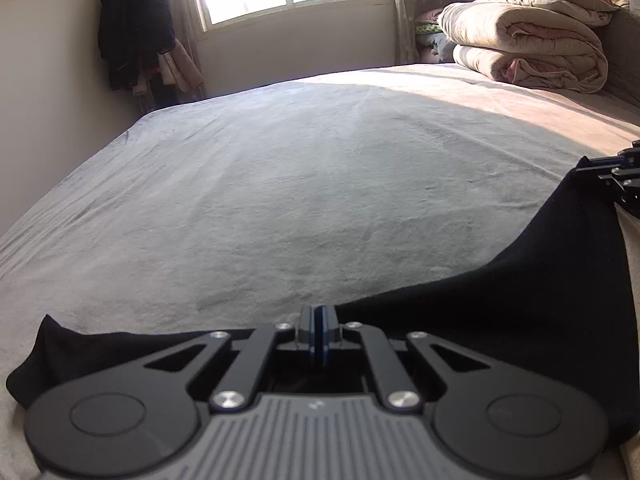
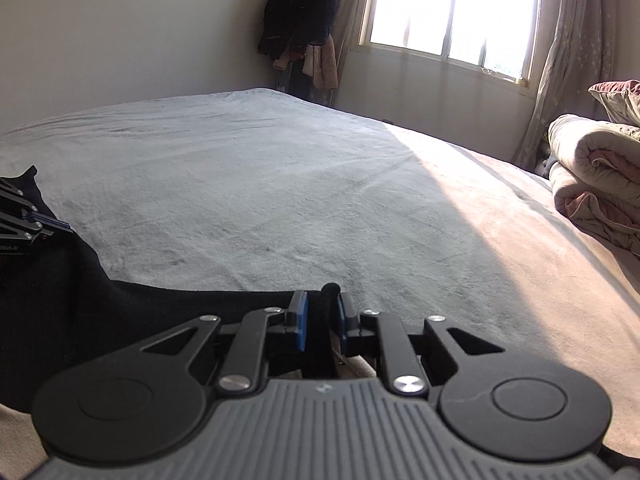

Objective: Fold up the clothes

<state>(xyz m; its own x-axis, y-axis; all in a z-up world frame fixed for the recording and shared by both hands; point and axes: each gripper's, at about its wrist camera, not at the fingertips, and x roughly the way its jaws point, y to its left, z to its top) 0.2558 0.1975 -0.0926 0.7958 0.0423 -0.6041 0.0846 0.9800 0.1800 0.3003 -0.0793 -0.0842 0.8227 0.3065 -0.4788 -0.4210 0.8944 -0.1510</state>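
Left wrist view: the left tongs (image 1: pixel 319 330) are being angled down over the near edge of the bed (image 1: pixel 304 184), pressed together on the edge of the black garment (image 1: pixel 500 320), which is being draped along that edge. In the right wrist view, the right tongs (image 2: pixel 320 320) are likewise being tilted downward, and a bunched fold of the same garment is being pinched between them.

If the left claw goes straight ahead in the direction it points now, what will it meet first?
Most likely the grey bed cover. The left claw, shut on the black garment, points ahead and slightly downward, and only bare cover lies in front of it. Depth in this fisheye view is uncertain.
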